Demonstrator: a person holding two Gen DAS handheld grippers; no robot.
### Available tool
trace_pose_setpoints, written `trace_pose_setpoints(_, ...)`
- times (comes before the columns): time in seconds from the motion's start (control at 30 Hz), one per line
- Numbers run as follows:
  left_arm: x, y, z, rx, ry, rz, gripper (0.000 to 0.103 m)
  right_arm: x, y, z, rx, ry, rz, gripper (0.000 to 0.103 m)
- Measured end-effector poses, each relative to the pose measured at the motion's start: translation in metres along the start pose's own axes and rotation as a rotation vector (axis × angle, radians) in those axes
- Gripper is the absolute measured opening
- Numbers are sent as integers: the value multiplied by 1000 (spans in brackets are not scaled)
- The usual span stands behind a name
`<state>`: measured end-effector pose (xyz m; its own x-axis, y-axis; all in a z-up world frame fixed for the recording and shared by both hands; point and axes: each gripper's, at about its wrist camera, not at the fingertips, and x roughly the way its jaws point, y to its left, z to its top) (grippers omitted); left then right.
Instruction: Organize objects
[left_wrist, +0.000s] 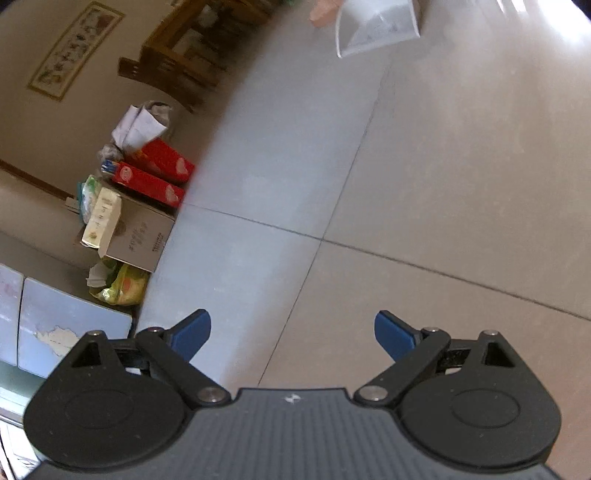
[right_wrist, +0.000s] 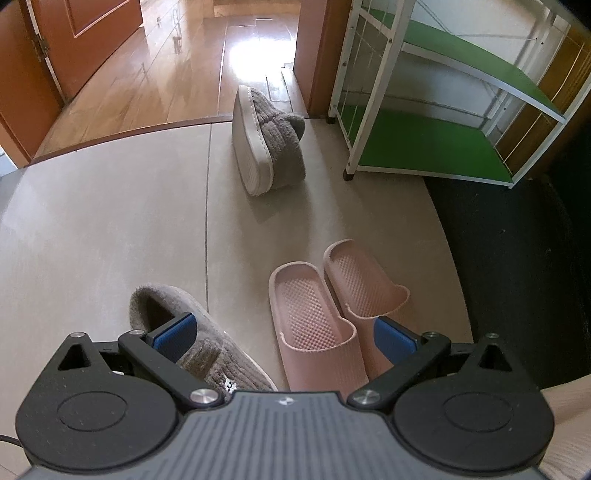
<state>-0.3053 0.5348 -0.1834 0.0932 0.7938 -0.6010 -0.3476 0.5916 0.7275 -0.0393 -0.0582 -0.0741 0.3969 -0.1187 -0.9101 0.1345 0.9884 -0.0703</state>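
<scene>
Right wrist view: right gripper (right_wrist: 283, 334) spread wide, empty, above pink rubber slipper pair (right_wrist: 325, 314) beside grey fuzzy slipper (right_wrist: 199, 343); second grey one (right_wrist: 271, 142) tipped near green-shelved white rack (right_wrist: 436, 140). Left gripper (left_wrist: 291, 334) spread wide over bare tile. Probably pre-grasp; next: descend, pinch a slipper edge.

Pink slippers (right_wrist: 325, 310), green-shelved white rack (right_wrist: 436, 110)

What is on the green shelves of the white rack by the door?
Nothing shows on the white rack: the lower green shelf and upper green shelf look bare. Their far right ends run out of view, so I cannot vouch for those.
</scene>
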Motion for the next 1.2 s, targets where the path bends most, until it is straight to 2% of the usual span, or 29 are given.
trace_pose_setpoints(0.03, 1, -4, -3, 37, -21, 47, 98, 1, 0, 0, 0, 4, -1, 103)
trace_pose_setpoints(0.1, 8, -21, -9, 182, -29, 152, 98, 3, -2, -1, 7, 9, -3, 103)
trace_pose_setpoints(0.23, 17, -45, -9, 312, -65, 221, 98, 6, -4, -4, 16, 19, -17, 103)
trace_pose_setpoints(0.27, 16, -51, -6, 335, -72, 218, 98, 7, -5, -4, 23, 24, -16, 103)
trace_pose_setpoints(0.33, 9, -45, 4, 272, -37, 113, 98, 7, -6, -5, 36, 31, -5, 103)
trace_pose_setpoints(0.43, 3, -19, 26, 10, 86, -124, 98, 3, -2, -3, 8, 8, -8, 103)
trace_pose_setpoints(0.5, -4, -2, 35, -157, 111, -273, 98, -1, 2, -1, -14, -17, -4, 103)
trace_pose_setpoints(0.53, -9, 3, 38, -203, 101, -329, 98, -3, 4, 2, -20, -29, 1, 103)
trace_pose_setpoints(0.7, -52, -19, 80, -327, 20, -656, 101, -14, 14, 10, -60, -89, 54, 103)
trace_pose_setpoints(0.8, -73, -68, 116, -320, -39, -846, 102, -22, 22, 16, -126, -129, 91, 103)
trace_pose_setpoints(0.87, -82, -124, 134, -295, -82, -963, 102, -25, 25, 20, -187, -164, 110, 103)
trace_pose_setpoints(0.9, -87, -155, 139, -295, -105, -987, 102, -25, 27, 22, -222, -180, 121, 103)
trace_pose_setpoints(0.97, -92, -212, 148, -300, -197, -967, 102, -23, 29, 24, -294, -206, 127, 103)
trace_pose_setpoints(1.07, -89, -279, 148, -292, -267, -1007, 101, -11, 30, 24, -379, -213, 124, 103)
trace_pose_setpoints(1.2, -99, -331, 157, -240, -395, -971, 98, 9, 21, 26, -378, -174, 118, 103)
